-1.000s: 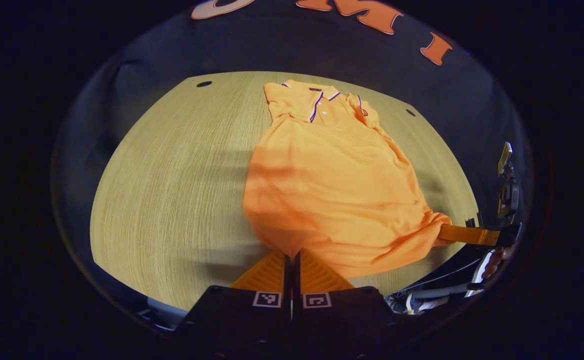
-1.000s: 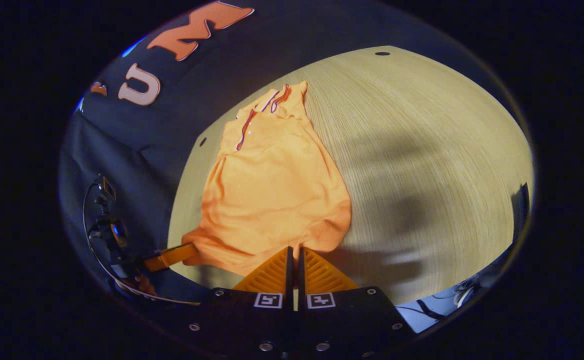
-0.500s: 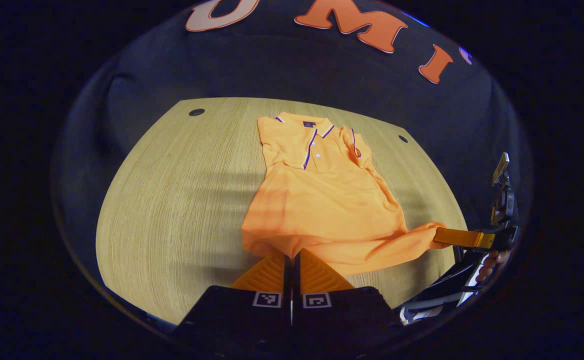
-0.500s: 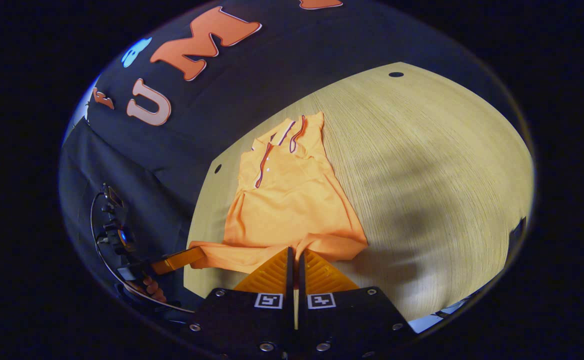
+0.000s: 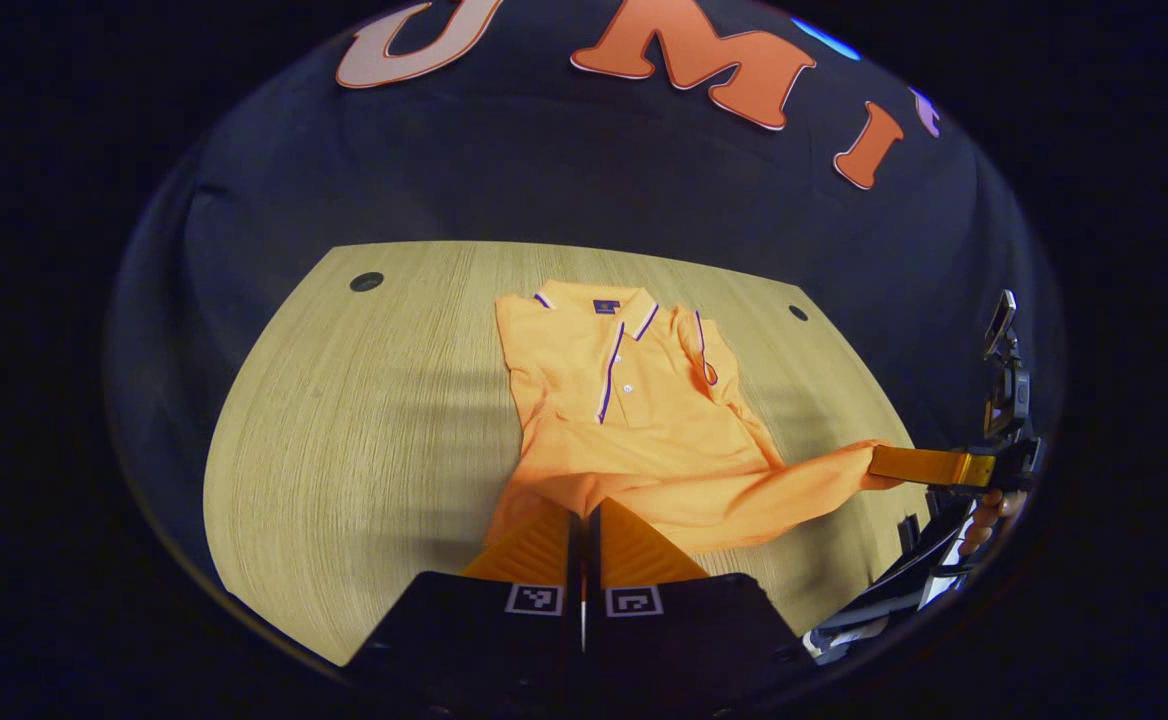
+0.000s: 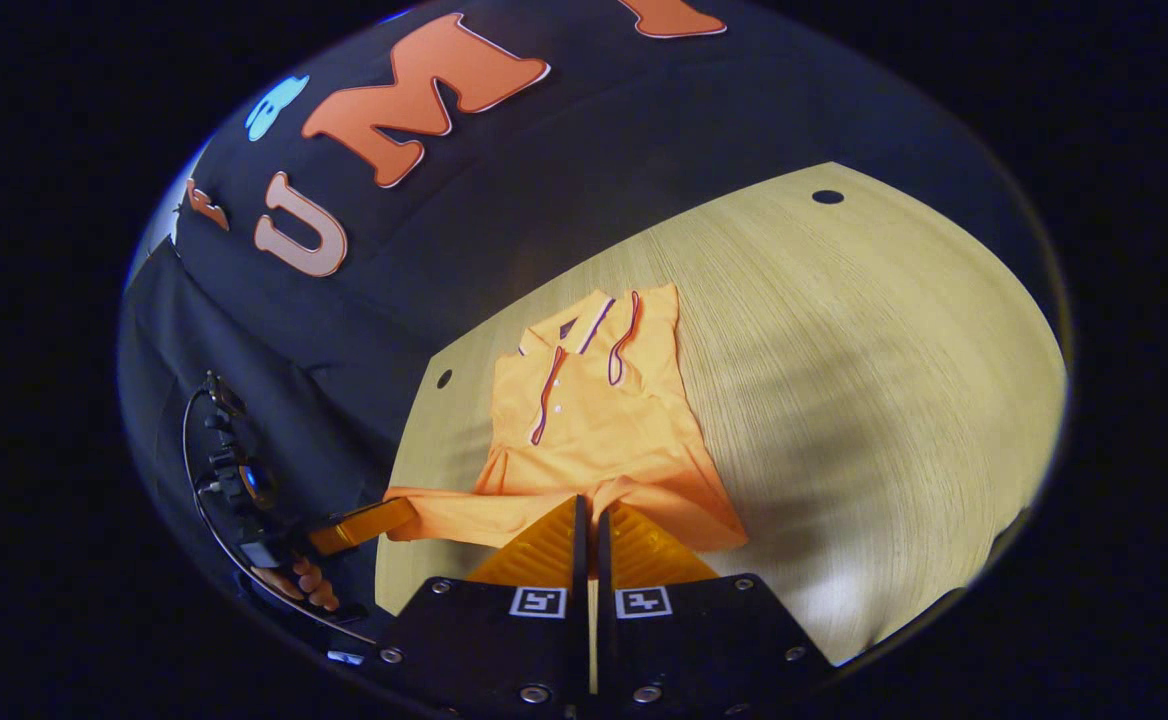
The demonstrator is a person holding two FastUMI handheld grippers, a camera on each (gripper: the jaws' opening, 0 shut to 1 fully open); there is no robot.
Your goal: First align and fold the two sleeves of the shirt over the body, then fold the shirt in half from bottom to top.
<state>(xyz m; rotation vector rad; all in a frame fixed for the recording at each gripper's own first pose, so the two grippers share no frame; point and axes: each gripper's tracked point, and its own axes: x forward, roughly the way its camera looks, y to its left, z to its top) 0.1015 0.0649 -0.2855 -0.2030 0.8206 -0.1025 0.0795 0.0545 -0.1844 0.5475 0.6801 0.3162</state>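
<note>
Lying on the wooden table (image 5: 344,420) with its collar (image 5: 594,305) at the far side, the orange polo shirt (image 5: 634,410) is being held up by its near hem, so the bottom edge is hanging off the tabletop in a raised band while the chest and collar are lying flat. In the left gripper view, the left gripper (image 5: 582,512) is pinching the hem at its near left corner, its two fingers pressed together with cloth bunching between them. Off to the right in that view, the right gripper (image 5: 889,464) is clamping the opposite corner of the hem, and the fabric is stretching in a taut strip between the two tools; a hand (image 5: 984,512) is gripping that tool's handle. Both sleeves are sitting folded in over the body, one trimmed cuff (image 5: 704,345) showing right of the placket. In the right gripper view, the right gripper's fingers (image 6: 544,545) are likewise meeting on the hem, with the shirt (image 6: 594,420) stretching away toward the far wall and the left gripper (image 6: 399,515) holding the other corner at the left.
</note>
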